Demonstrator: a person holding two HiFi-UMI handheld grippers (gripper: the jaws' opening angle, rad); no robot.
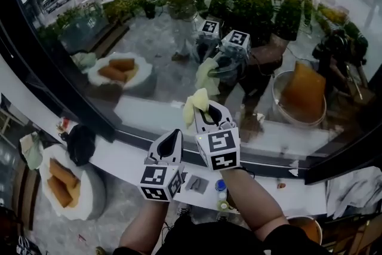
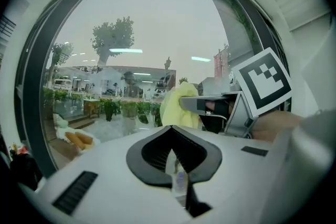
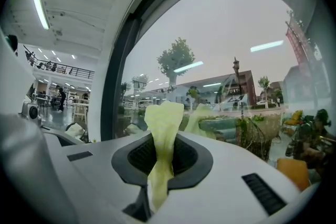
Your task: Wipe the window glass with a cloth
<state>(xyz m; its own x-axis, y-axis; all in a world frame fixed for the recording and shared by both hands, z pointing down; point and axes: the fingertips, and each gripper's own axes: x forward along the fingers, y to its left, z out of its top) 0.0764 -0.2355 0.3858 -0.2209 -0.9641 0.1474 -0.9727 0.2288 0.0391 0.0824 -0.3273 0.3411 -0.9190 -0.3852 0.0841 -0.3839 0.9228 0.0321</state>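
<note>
Between the jaws of the right claw (image 3: 164, 159), the yellow cloth (image 3: 164, 126) is being pinched. The jaws are closing on its lower part, and its free end is standing up past their tips in a loose, folded tuft. In the head view that tuft is pointing away from the person and toward the window glass (image 1: 179, 27). The glass is lying just ahead of the claw and is giving back a pale reflection of both cloth and claw. The cloth is sitting very near the pane, but whether it is touching cannot be told.

The left claw (image 1: 172, 139) is hanging just to the left of the right claw and a little nearer the person. Its jaws are resting together with nothing between them, and only a thin slit is showing in its own view. From there the cloth is appearing ahead and slightly to the right, above the jaw tips.

Under both claws the white sill (image 1: 119, 158) is running across, with a small bottle (image 1: 221, 187) standing on it below the right claw. The dark curved window frame (image 1: 59, 86) is sweeping round well to the left of the left claw. Lower on that side, a white dish (image 1: 89, 200) is holding brown oblong pieces.
</note>
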